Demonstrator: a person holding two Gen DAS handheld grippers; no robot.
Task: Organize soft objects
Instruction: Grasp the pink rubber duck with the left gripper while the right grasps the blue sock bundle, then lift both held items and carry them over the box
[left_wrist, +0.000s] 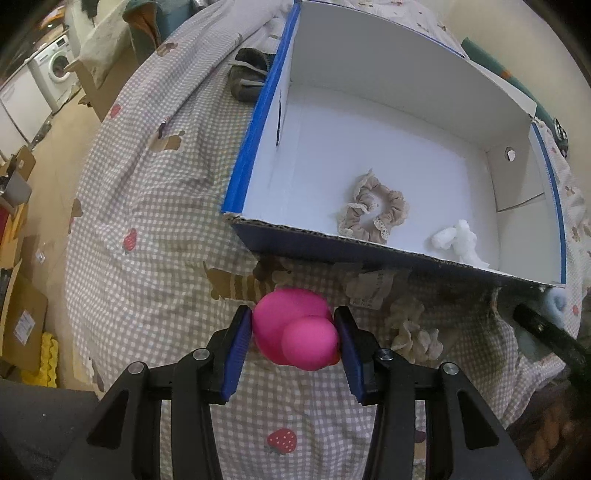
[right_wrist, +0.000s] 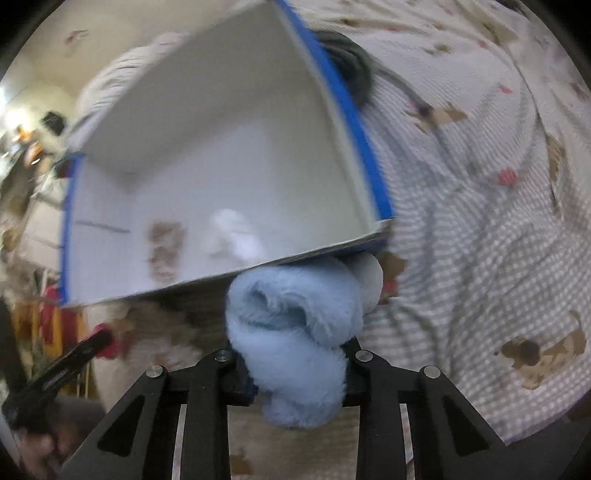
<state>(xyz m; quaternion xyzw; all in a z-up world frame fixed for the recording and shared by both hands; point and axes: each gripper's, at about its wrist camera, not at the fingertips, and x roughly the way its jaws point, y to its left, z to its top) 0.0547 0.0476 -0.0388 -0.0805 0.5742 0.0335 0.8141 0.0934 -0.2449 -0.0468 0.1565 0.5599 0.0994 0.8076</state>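
My left gripper is shut on a pink rubber duck, held above the checked bedspread just in front of the white-lined blue box. Inside the box lie a beige scrunchie and a white fluffy piece. My right gripper is shut on a light blue fluffy sock roll, right at the box's near edge. The scrunchie and white piece show blurred in the right wrist view. A cream scrunchie lies on the bed before the box.
A dark grey sock bundle lies left of the box on the bed. The bedspread drops off to the left, with a washing machine and cardboard boxes on the floor beyond. The right gripper shows at the left wrist view's right edge.
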